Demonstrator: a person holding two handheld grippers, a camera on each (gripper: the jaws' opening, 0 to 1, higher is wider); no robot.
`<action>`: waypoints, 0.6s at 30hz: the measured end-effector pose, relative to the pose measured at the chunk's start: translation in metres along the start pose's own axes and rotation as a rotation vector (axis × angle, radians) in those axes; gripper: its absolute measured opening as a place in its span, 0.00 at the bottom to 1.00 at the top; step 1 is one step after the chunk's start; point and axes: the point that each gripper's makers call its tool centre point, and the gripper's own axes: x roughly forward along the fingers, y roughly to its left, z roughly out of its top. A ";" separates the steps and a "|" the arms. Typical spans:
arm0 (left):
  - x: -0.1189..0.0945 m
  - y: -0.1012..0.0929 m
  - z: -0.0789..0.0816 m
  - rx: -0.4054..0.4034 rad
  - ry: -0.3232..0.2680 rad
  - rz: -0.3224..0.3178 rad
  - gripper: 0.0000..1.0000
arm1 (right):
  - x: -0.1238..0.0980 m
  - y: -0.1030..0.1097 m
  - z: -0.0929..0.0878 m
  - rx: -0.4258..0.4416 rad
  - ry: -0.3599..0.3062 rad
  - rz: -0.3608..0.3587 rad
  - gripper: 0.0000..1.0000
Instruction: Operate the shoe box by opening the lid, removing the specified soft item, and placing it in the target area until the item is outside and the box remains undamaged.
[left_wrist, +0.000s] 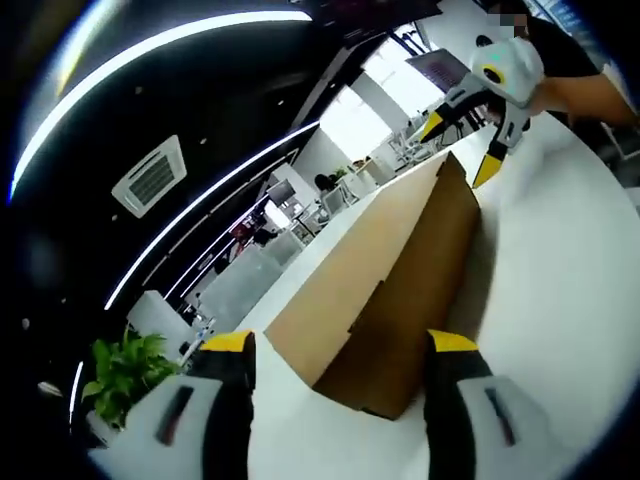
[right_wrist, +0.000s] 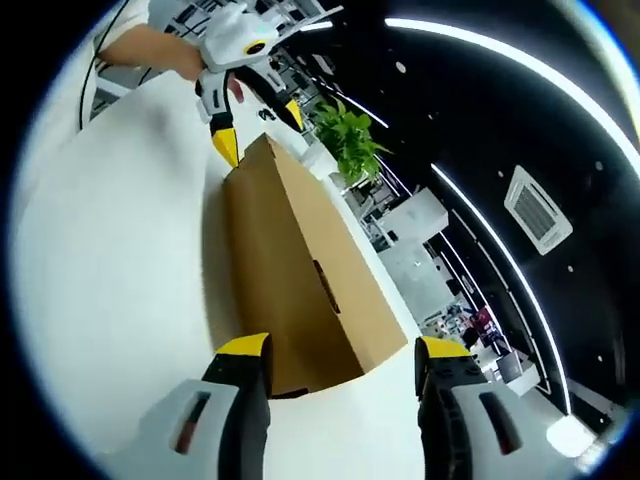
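**Left gripper view and right gripper view: closed box between two spread tongs**

Left gripper view shows the white desk across the right and lower frame, with the brown cardboard shoe box lying at centre, lid down. The left tongs rise from the bottom edge, jaws spread wide and holding nothing, the box's near corner between their yellow tips. At upper right the right tongs are released too, tips at the box's far end, held by a hand. Right gripper view shows the same box from its other end. A potted plant sits at lower left.
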 end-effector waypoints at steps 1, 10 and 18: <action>0.000 -0.001 0.000 0.005 0.001 -0.002 0.69 | 0.000 0.000 -0.001 0.000 0.001 -0.001 0.58; 0.006 -0.007 0.004 0.047 0.014 -0.020 0.69 | -0.003 0.000 -0.005 -0.042 0.023 -0.015 0.61; 0.003 -0.005 0.004 0.127 0.036 0.011 0.73 | -0.008 -0.001 -0.004 -0.061 0.013 -0.021 0.60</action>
